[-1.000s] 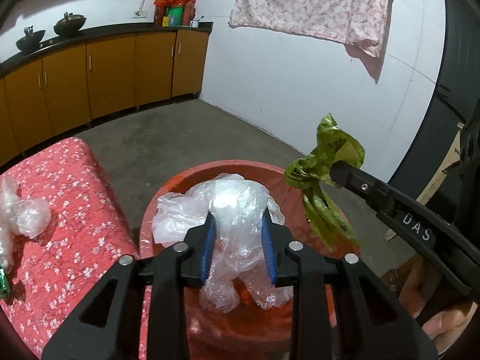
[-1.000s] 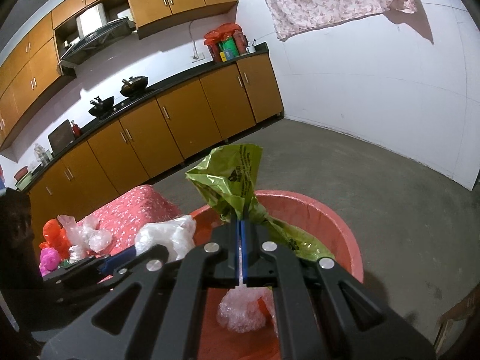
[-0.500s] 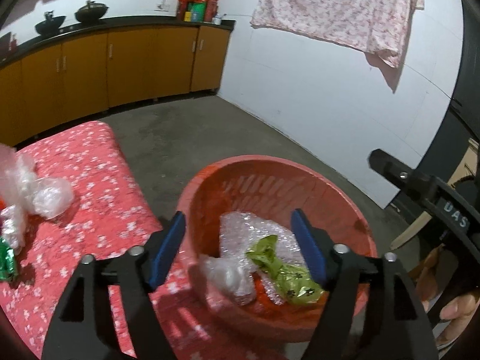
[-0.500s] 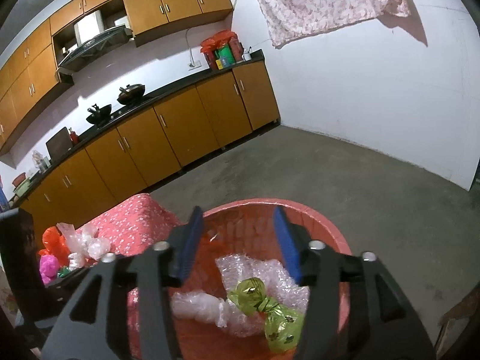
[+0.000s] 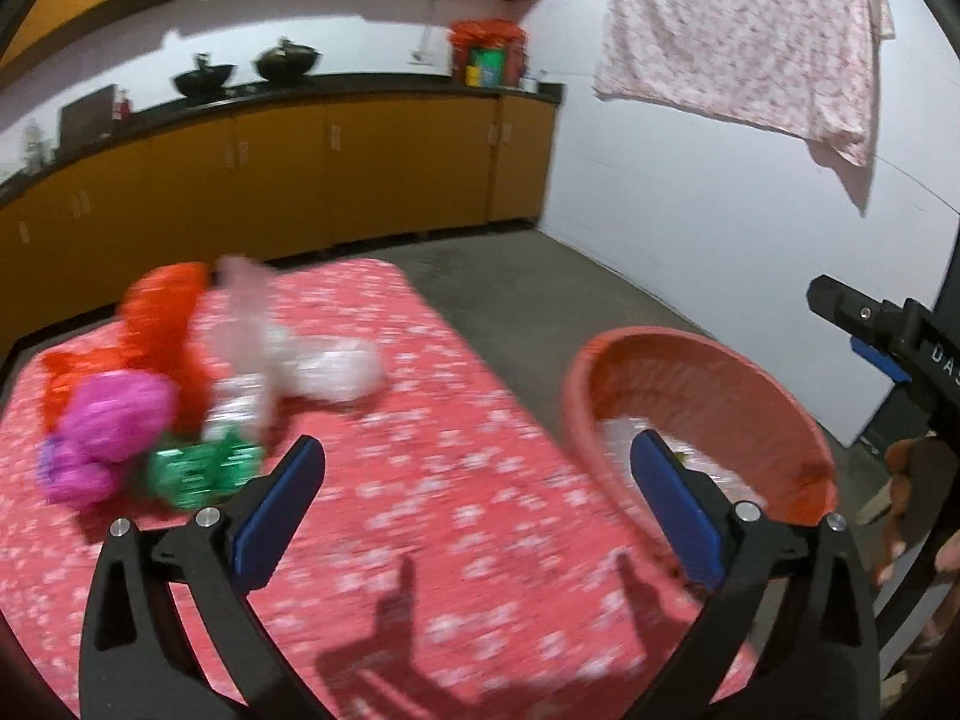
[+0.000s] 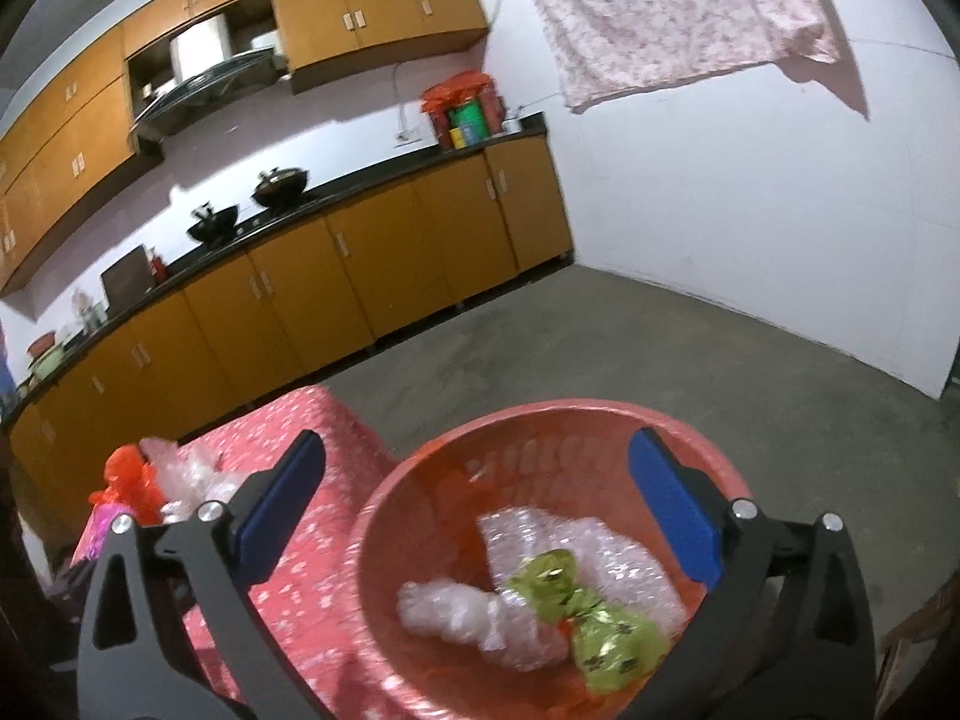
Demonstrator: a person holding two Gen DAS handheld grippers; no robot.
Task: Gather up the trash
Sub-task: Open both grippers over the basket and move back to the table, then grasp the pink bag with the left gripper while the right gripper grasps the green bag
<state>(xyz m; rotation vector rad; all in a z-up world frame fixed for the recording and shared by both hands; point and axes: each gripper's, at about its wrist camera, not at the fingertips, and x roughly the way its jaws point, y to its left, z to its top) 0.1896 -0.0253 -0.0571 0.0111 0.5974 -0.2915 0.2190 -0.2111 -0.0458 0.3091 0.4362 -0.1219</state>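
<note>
The red plastic basket (image 6: 570, 411) stands beside the table and holds a crumpled green bag (image 6: 600, 630), a clear plastic bag (image 6: 456, 606) and bubble wrap (image 6: 540, 540). My right gripper (image 6: 477, 462) hovers above it, its jaws opening wide with nothing between them. My left gripper (image 5: 474, 468) is over the red flowered tablecloth (image 5: 456, 540), its jaws also opening and empty. Ahead of it to the left lies a blurred pile of trash: an orange bag (image 5: 162, 312), a pink bag (image 5: 114, 420), a green wrapper (image 5: 204, 471) and clear plastic (image 5: 324, 369). The basket (image 5: 690, 354) is to its right.
Orange kitchen cabinets (image 6: 360, 276) with a black counter run along the far wall, with pots on top. A flowered cloth (image 6: 672, 12) hangs on the white wall. Bare grey floor (image 6: 660, 348) lies beyond the basket. A finger (image 5: 858, 315) of my right gripper shows at the right edge.
Both grippers opened and let go: the clear plastic bag and the green bag dropped into the basket. My left gripper then swung left over the table toward the trash pile.
</note>
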